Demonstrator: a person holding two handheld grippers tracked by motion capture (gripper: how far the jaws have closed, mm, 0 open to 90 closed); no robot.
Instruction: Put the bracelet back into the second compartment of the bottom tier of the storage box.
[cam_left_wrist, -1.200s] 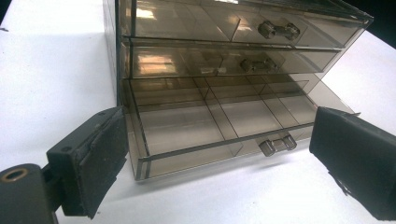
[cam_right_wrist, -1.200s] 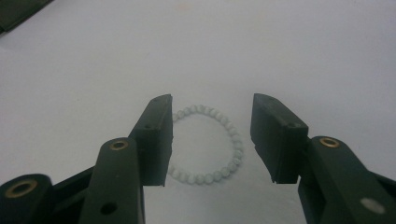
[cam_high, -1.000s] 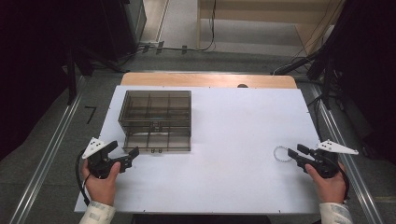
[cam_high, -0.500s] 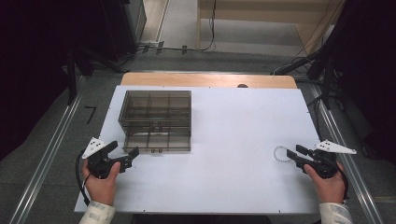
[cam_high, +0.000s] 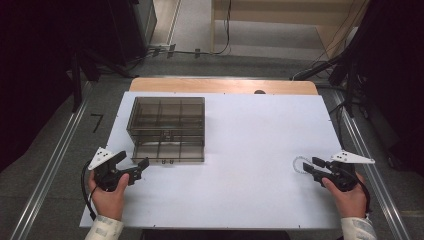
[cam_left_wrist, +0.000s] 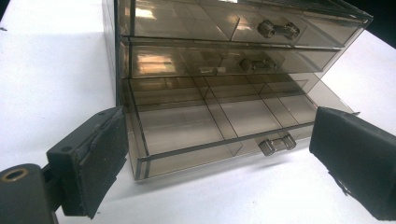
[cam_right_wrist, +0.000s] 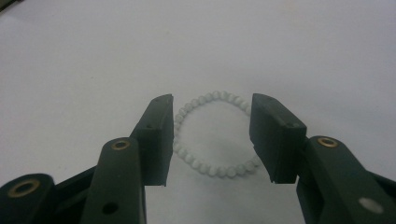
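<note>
A smoky see-through drawer box (cam_high: 167, 125) stands at the left of the white tabletop (cam_high: 250, 140). In the left gripper view its lowest drawer (cam_left_wrist: 210, 126) is pulled out, divided into empty compartments, with a small handle (cam_left_wrist: 276, 143) at its front. My left gripper (cam_high: 133, 161) (cam_left_wrist: 219, 140) is open wide just in front of that drawer, one jaw at each side. A white bead bracelet (cam_high: 298, 164) (cam_right_wrist: 210, 169) lies flat near the right edge. My right gripper (cam_high: 311, 165) (cam_right_wrist: 212, 135) is open, its jaws straddling the bracelet and holding nothing.
The two upper drawers (cam_left_wrist: 243, 63) are closed, each with its own handle. A wooden strip (cam_high: 222, 86) runs along the table's far edge. Metal rails (cam_high: 55, 160) flank the table on the floor. Open white surface lies between the box and the bracelet.
My right gripper has edged left, closer over the bracelet. The left gripper and the drawer box have stayed put.
</note>
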